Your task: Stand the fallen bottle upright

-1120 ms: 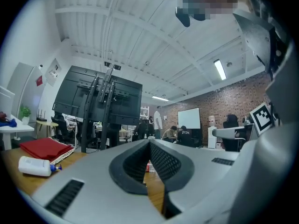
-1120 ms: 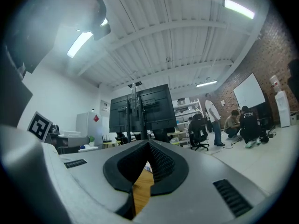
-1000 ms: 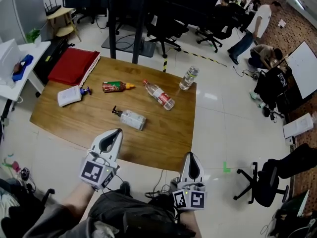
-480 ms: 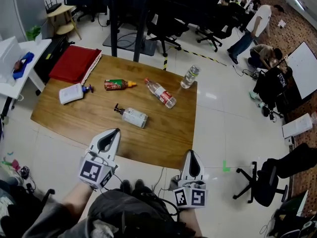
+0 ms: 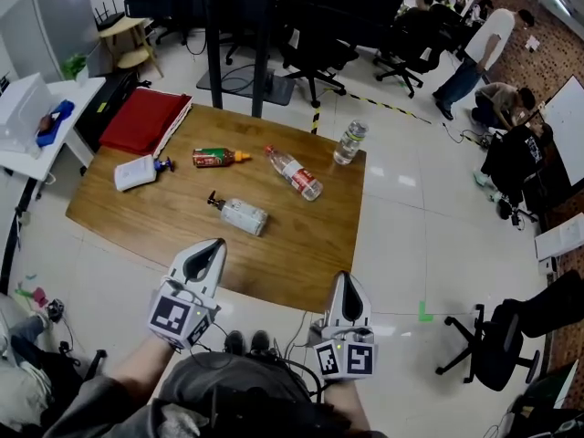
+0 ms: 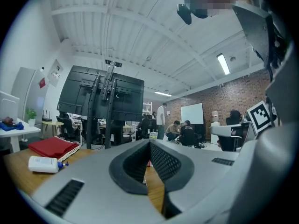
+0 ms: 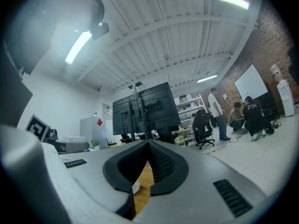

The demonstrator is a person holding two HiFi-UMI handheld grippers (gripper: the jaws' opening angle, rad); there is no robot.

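Note:
Several bottles lie on the wooden table (image 5: 310, 254): a clear pump bottle (image 5: 239, 214) at the middle, a red-labelled clear bottle (image 5: 294, 174) behind it, a sauce bottle (image 5: 217, 158) and a white bottle (image 5: 139, 172) to the left. A water bottle (image 5: 349, 142) stands upright at the far right corner. My left gripper (image 5: 208, 250) hangs at the table's near edge, jaws shut and empty. My right gripper (image 5: 345, 290) is short of the near right corner, jaws shut with nothing in them. In the left gripper view (image 6: 149, 146) only the white bottle (image 6: 44, 164) shows.
A red folder (image 5: 141, 119) lies on the table's far left corner. A side table with a white box (image 5: 23, 108) is at the left. Office chairs (image 5: 315, 57) and a dark stand are behind the table; people are at the far right. Another chair (image 5: 497, 340) is at the right.
Both grippers have edged a little toward the table, the right one more visibly. The head view has shifted slightly. The bottles have not moved.

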